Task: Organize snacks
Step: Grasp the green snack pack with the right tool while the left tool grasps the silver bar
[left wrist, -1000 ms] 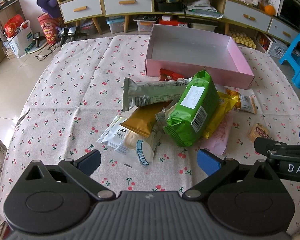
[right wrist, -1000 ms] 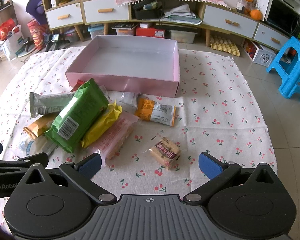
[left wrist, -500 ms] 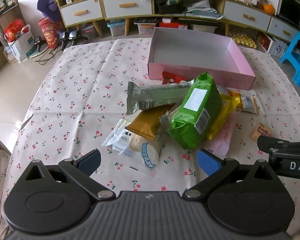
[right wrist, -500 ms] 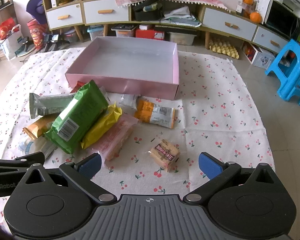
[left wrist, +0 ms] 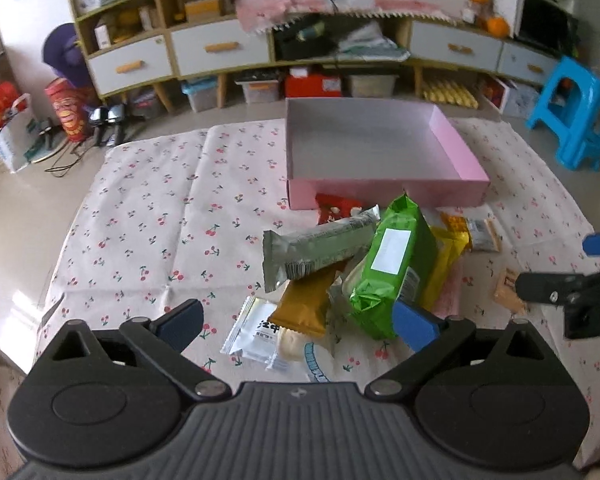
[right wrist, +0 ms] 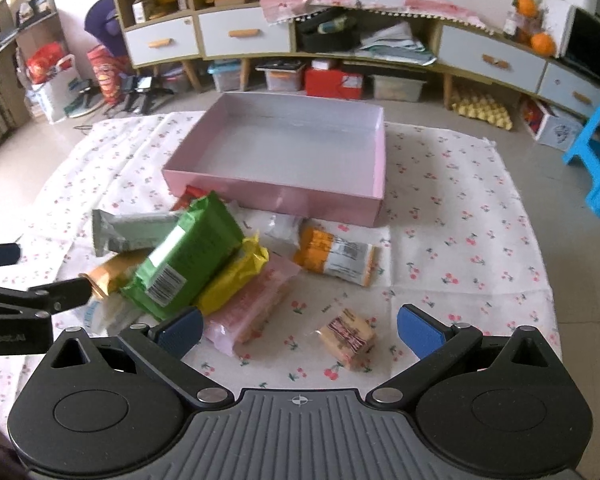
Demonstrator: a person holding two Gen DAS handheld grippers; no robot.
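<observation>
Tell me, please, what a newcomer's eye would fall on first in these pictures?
Probably the green pack, tilted on top of a heap of snacks on the cherry-print cloth. Just behind the heap stands the pink box, with nothing in it. Nearer, both grippers, left and right, are open, holding nothing.

Each gripper had a ribbed grey body, black linkage arms with silver pivot screws, and blue fingers (left wrist: 414,322); white lettering marked the black side arms.
</observation>
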